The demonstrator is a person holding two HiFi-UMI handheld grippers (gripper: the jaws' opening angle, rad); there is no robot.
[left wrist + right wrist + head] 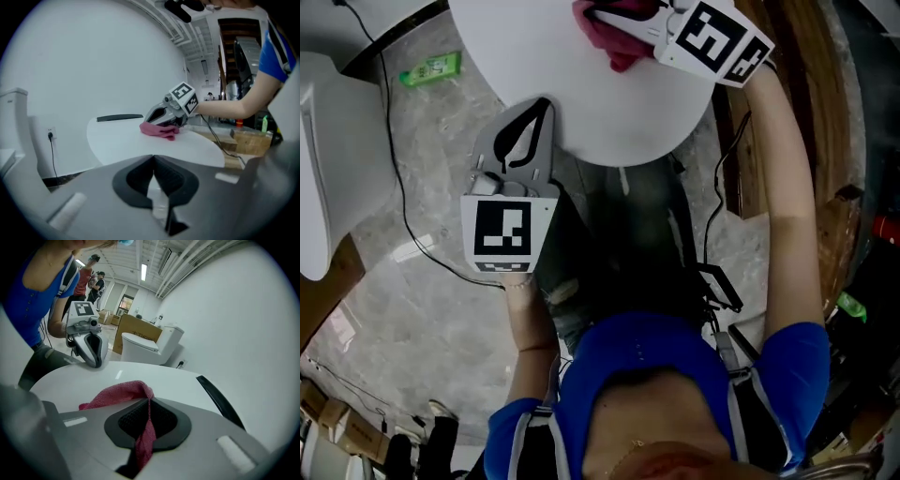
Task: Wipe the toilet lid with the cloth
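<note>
The white toilet lid (581,94) fills the top middle of the head view. A pink cloth (607,42) lies bunched on its far part, and my right gripper (598,13) is shut on it; in the right gripper view a strip of the cloth (119,394) runs down between the closed jaws of that gripper (149,401). My left gripper (546,102) is shut and empty, its tip at the lid's near left edge. In the left gripper view, the left gripper (153,157) has its jaws together with the lid (117,140), cloth (159,130) and right gripper (168,112) beyond.
A second white toilet (323,169) stands at the left, with a black cable (398,178) and a green bottle (431,68) on the stone floor. Wooden boards (806,94) lie at the right. A black hinge bar (218,399) edges the lid's far end. A cardboard box (136,326) stands behind.
</note>
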